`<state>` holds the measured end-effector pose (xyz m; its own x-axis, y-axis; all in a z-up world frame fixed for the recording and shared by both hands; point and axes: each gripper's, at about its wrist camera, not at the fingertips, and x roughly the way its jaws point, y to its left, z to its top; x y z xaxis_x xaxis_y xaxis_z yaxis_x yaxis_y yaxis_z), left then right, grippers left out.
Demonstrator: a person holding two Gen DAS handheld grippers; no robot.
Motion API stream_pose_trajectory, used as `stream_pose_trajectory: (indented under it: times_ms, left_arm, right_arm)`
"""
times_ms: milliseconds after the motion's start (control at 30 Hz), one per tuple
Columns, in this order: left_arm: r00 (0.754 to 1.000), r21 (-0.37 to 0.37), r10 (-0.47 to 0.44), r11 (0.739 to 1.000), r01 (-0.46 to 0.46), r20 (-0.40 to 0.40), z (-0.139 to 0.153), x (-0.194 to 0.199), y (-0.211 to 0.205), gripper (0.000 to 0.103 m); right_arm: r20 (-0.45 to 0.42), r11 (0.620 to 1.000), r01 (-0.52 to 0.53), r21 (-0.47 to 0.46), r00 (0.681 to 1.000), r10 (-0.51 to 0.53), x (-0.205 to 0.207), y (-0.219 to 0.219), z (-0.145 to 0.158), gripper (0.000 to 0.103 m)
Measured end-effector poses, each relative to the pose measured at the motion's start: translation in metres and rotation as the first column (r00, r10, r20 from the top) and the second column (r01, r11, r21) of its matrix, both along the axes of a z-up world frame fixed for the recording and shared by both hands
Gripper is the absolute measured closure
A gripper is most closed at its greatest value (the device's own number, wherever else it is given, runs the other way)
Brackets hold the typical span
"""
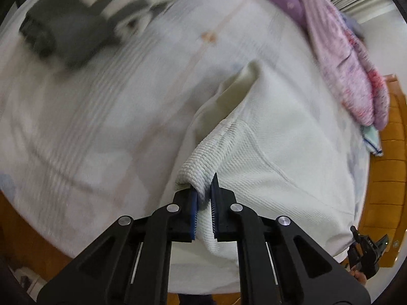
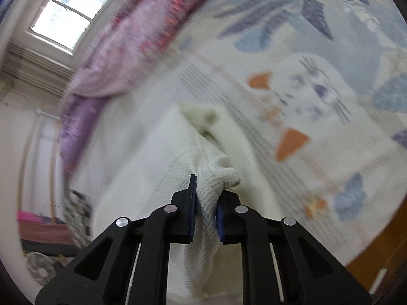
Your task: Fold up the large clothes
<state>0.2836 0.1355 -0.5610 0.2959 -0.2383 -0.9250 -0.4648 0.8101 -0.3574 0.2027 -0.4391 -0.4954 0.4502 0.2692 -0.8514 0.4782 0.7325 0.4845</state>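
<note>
A white waffle-knit garment [image 1: 274, 137] lies over the bed and rises toward both cameras. My left gripper [image 1: 204, 193] is shut on a bunched ribbed edge of it, lifted off the bed. My right gripper [image 2: 207, 193] is shut on another bunched edge of the same white garment [image 2: 162, 152]. The right gripper also shows in the left wrist view [image 1: 366, 251] at the lower right, at the garment's far corner. The cloth sags between the two grips.
A printed bedsheet [image 2: 318, 96] covers the bed. A grey checkered folded garment [image 1: 84, 15] lies at the far left. A purple-pink quilt [image 1: 351, 76] is piled along the side; it also shows in the right wrist view [image 2: 132, 45]. Wooden floor [image 1: 389, 167] lies beyond the bed edge.
</note>
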Motion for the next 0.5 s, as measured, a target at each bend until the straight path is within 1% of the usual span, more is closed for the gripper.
stream_pose_trajectory:
  times_ms: [67,133,200,233,267,300,367,433,467,500]
  left_arm:
    - [0.999,0.018,0.012,1.0,-0.012,-0.034,-0.02,-0.01,-0.002,0.095]
    - [0.999,0.03,0.019,0.999,-0.018,-0.047,-0.039,-0.01,-0.005,0.092]
    - [0.998,0.029,0.025,0.999,-0.024,-0.05,-0.049,-0.009,-0.005,0.088]
    - [0.999,0.021,0.024,1.0,-0.023,-0.047,-0.053,-0.008,-0.004,0.087]
    - [0.999,0.016,0.017,1.0,-0.016,-0.046,-0.055,-0.008,-0.004,0.086]
    - [0.999,0.013,0.009,1.0,-0.008,-0.044,-0.056,-0.009,-0.003,0.085]
    - [1.0,0.001,-0.004,1.0,0.004,-0.019,-0.052,-0.011,-0.001,0.076]
    - [1.0,0.017,0.013,1.0,-0.013,0.001,-0.045,-0.02,0.002,0.038]
    - [0.999,0.034,0.033,0.999,-0.034,0.013,-0.041,-0.025,0.004,0.036]
    - [0.998,0.033,0.052,0.998,-0.053,0.03,-0.037,-0.031,0.006,0.036]
  right_arm:
    - [-0.05,1.0,0.015,-0.027,0.999,-0.016,-0.01,-0.002,-0.022,0.091]
    - [-0.073,0.999,0.035,-0.022,0.997,-0.036,-0.016,-0.006,-0.044,0.091]
    - [-0.103,0.998,0.035,-0.047,0.994,-0.04,-0.018,-0.006,-0.059,0.08]
    - [-0.129,0.998,0.035,-0.059,0.991,-0.043,-0.017,-0.006,-0.065,0.067]
    - [-0.138,0.997,0.036,-0.068,0.989,-0.045,-0.017,-0.006,-0.065,0.059]
    - [-0.14,0.996,0.034,-0.085,0.989,-0.046,-0.019,-0.008,-0.06,0.059]
    - [-0.143,0.992,0.052,-0.114,0.987,-0.068,-0.025,-0.017,-0.046,0.055]
    - [-0.155,0.986,0.068,-0.153,0.984,-0.092,-0.03,-0.026,-0.028,0.055]
    - [-0.146,0.983,0.059,-0.173,0.986,-0.085,-0.03,-0.025,-0.021,0.053]
    - [-0.117,0.981,0.041,-0.188,0.991,-0.064,-0.026,-0.023,-0.01,0.053]
